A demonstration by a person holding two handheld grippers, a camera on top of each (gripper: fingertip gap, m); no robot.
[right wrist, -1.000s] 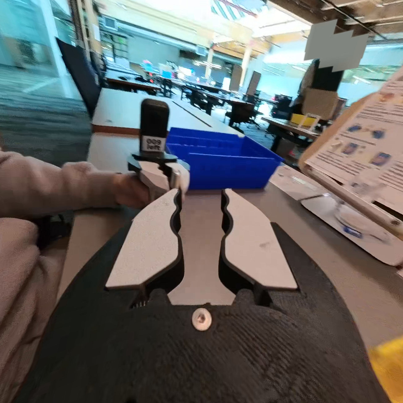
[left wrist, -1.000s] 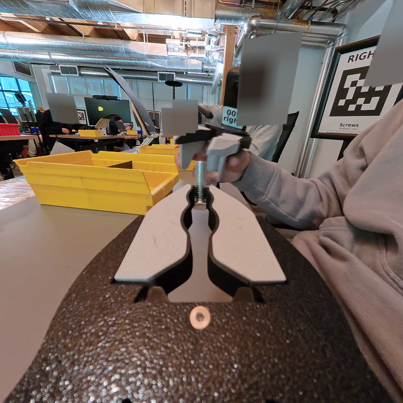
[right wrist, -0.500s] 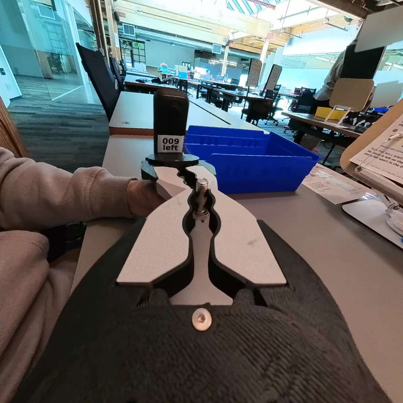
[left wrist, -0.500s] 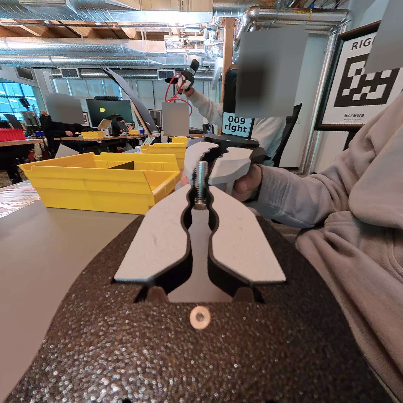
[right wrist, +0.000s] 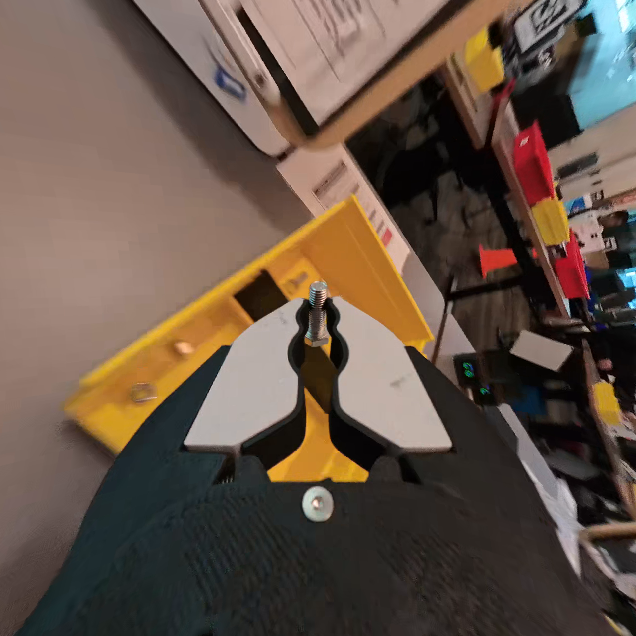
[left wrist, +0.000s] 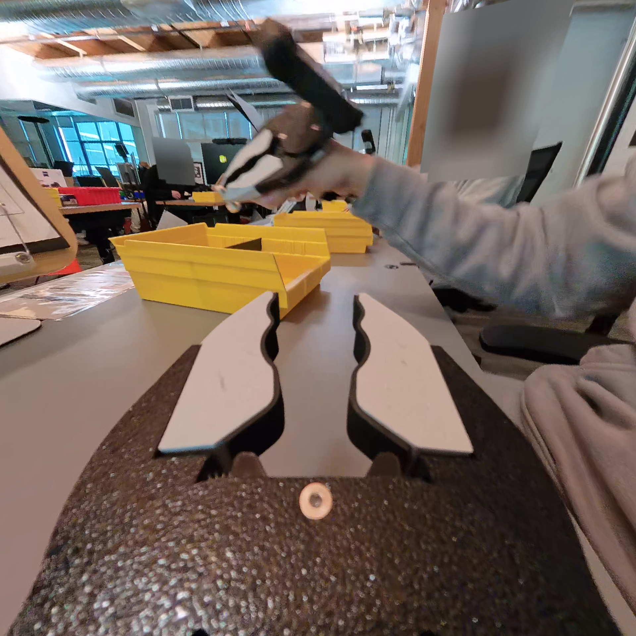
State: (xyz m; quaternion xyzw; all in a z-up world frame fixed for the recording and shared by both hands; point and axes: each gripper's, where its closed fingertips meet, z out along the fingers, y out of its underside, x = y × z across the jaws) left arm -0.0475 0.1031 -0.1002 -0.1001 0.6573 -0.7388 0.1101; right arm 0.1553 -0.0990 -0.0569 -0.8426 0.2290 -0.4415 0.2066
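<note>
Holding a silver bolt (right wrist: 316, 318) by its threaded shank, my right gripper (right wrist: 317, 303) hangs above the yellow bin (right wrist: 361, 261), pads pressed on either side (hex head toward the camera, thread tip poking out past the fingertips). My left gripper (left wrist: 314, 299) sits low over the grey bench (left wrist: 103, 344) with its jaws spread and nothing between them, just beside the bin's near corner.

Bright daylight, seemingly overhead; heavy motion blur.

Silver hex bolt (right wrist: 317, 318) clamped in right gripper (right wrist: 317, 303) above yellow bin (right wrist: 358, 261).
</note>
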